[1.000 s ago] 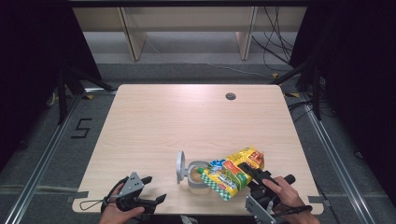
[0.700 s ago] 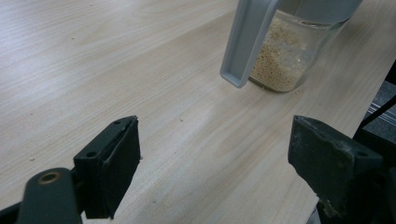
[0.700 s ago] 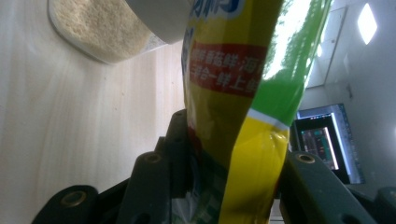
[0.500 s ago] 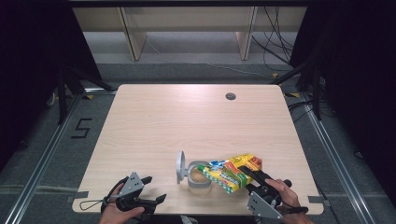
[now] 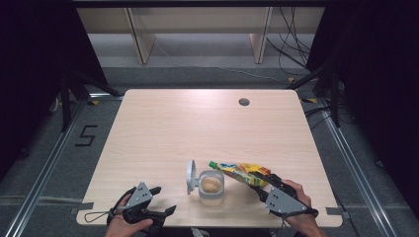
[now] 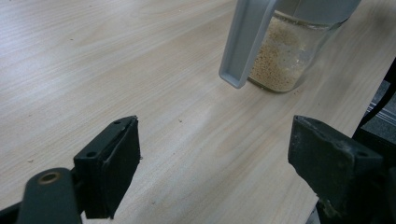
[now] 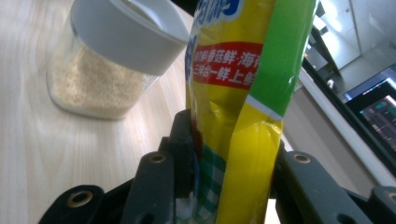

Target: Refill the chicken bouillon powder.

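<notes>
Right gripper (image 5: 261,189) clamps the yellow packet (image 5: 240,172), jaws just closing tighter. Packet lies nearly level, its top end toward the open jar (image 5: 211,185). Left gripper (image 5: 165,200) gapes wide, empty.

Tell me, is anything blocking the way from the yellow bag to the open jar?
Nothing visible does. The right gripper is clamped on the yellow bag, whose end reaches toward the jar. The flip lid stands open on the jar's far side from the bag.

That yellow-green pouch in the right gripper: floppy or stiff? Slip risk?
Probably floppy: the pouch creases and buckles where the right gripper pinches it. The glossy film looks slippery, so it may slide in the grip. It juts out over the jar without drooping much, so likely light, with some body from its contents.
</notes>
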Tool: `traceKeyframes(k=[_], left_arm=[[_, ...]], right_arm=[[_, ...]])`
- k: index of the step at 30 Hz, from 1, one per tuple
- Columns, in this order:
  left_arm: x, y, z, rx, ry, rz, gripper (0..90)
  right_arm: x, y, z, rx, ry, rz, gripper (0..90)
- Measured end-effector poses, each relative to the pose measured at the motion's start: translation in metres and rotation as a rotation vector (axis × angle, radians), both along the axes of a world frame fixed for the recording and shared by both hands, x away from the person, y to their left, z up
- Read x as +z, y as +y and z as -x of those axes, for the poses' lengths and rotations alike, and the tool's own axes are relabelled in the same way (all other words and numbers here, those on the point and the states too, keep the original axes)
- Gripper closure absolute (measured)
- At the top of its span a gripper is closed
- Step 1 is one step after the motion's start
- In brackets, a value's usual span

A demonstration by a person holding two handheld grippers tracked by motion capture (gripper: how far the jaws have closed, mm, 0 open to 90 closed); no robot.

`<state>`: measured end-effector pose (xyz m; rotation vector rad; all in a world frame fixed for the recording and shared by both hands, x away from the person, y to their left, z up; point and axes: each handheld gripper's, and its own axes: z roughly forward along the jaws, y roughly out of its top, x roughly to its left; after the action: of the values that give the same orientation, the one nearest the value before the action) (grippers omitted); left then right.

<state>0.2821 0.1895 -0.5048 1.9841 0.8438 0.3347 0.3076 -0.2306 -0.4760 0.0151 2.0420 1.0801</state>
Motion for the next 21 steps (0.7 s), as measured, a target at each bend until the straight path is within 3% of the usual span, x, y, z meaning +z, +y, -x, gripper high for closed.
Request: traceKeyframes(k=[3, 4, 10, 15, 17, 18, 19, 20, 21], left_arm=[[-0.001, -0.001, 0.001, 0.017, 0.017, 0.02, 16.6], [0.0, 0.0, 0.001, 0.015, 0.013, 0.01, 16.6], [0.0, -0.001, 0.0, -0.005, 0.001, -0.008, 16.6], [0.0, -0.001, 0.001, 0.011, 0.005, 0.014, 16.6], [0.0, 0.0, 0.001, 0.002, 0.0, 0.009, 16.6], [0.001, 0.002, 0.0, -0.003, -0.003, -0.022, 16.6], [0.001, 0.001, 0.0, 0.003, 0.003, -0.02, 16.6], [0.0, -0.001, 0.002, 0.01, 0.015, 0.012, 16.6], [0.001, 0.0, 0.001, -0.002, 0.0, -0.001, 16.6]], right_arm=[[-0.002, -0.002, -0.005, -0.016, 0.039, -0.058, 69.0], [-0.002, -0.003, -0.007, -0.011, 0.064, -0.086, 69.2], [-0.003, -0.008, -0.024, -0.026, 0.106, -0.177, 70.9], [-0.008, -0.012, -0.036, -0.053, 0.127, -0.19, 72.2], [-0.011, -0.016, -0.037, -0.062, 0.163, -0.24, 72.6], [-0.011, -0.019, -0.037, -0.072, 0.166, -0.251, 72.7], [-0.011, -0.021, -0.038, -0.067, 0.17, -0.258, 72.7], [-0.012, -0.023, -0.037, -0.078, 0.168, -0.27, 72.7], [-0.012, -0.025, -0.036, -0.094, 0.174, -0.273, 72.7]])
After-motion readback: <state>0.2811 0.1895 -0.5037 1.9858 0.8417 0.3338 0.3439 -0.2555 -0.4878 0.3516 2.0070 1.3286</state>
